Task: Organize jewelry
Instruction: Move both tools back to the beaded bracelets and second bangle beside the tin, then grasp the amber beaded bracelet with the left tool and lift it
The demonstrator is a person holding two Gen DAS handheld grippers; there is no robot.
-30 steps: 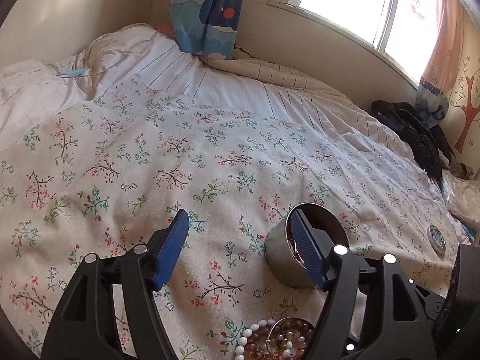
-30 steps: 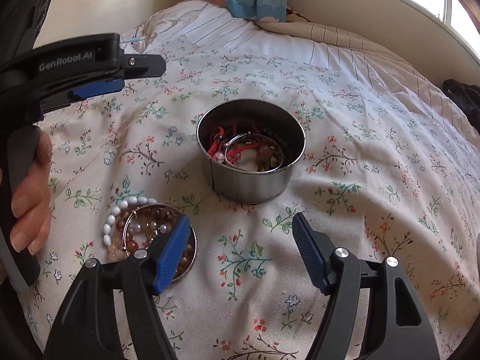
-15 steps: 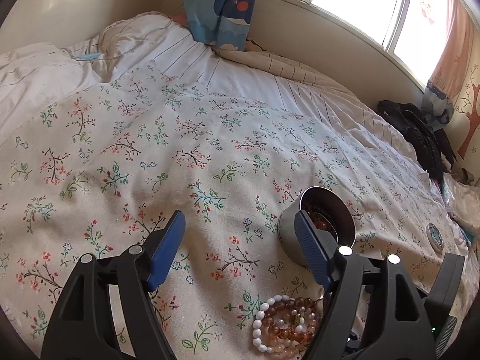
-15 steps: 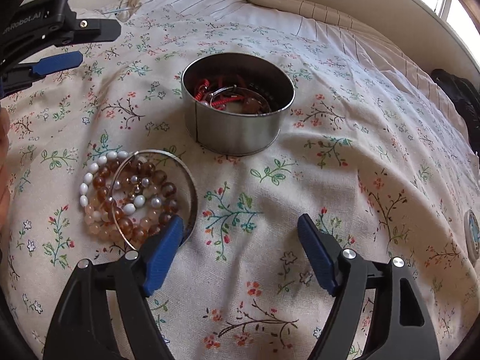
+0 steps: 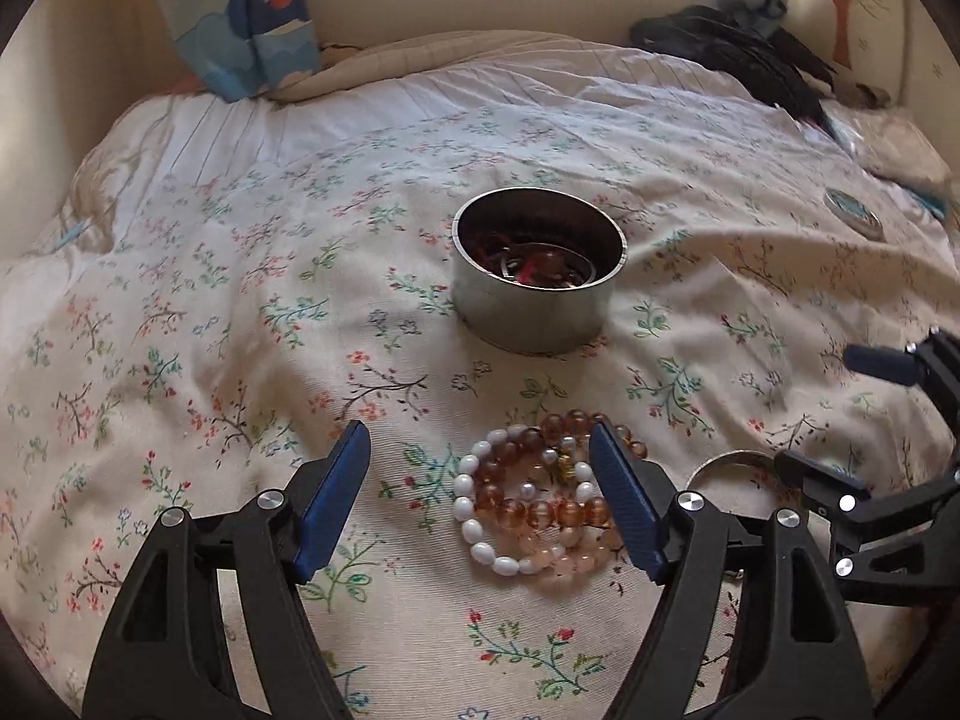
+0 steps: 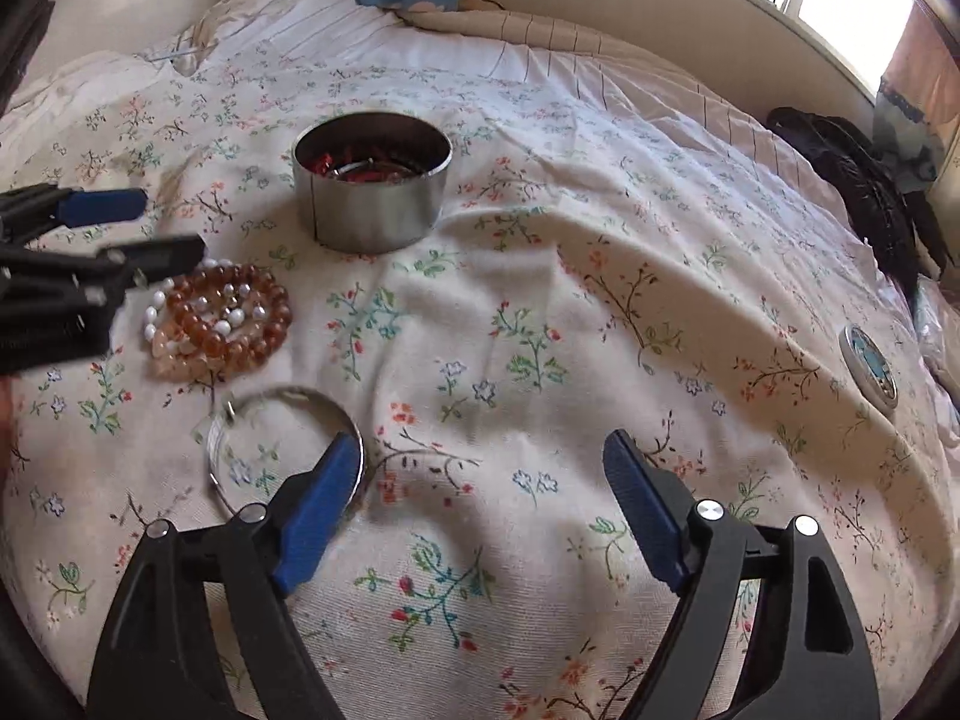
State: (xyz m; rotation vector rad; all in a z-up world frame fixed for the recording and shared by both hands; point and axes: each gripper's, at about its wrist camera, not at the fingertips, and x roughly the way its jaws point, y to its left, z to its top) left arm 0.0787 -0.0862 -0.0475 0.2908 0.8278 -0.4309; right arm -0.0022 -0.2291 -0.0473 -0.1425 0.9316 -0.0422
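Floral bedspread (image 5: 210, 312) carries a steel tin (image 5: 537, 300) of jewelry, beaded bracelets (image 5: 540, 504) under my open left gripper (image 5: 480, 480), and a silver bangle (image 6: 282, 450) beside my right gripper (image 6: 480, 498), jaws just widened, empty.

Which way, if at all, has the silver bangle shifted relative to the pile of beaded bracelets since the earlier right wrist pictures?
Yes. The silver bangle earlier lay over the beaded bracelets; now it rests apart from them on the bedspread, nearer the camera, beside the right gripper.

On the bed (image 6: 540, 312) I see the tin (image 6: 372, 180) behind the bead bracelets (image 6: 219, 315); the bangle (image 6: 282, 450) lies before them, a lid (image 6: 870, 366) far right.
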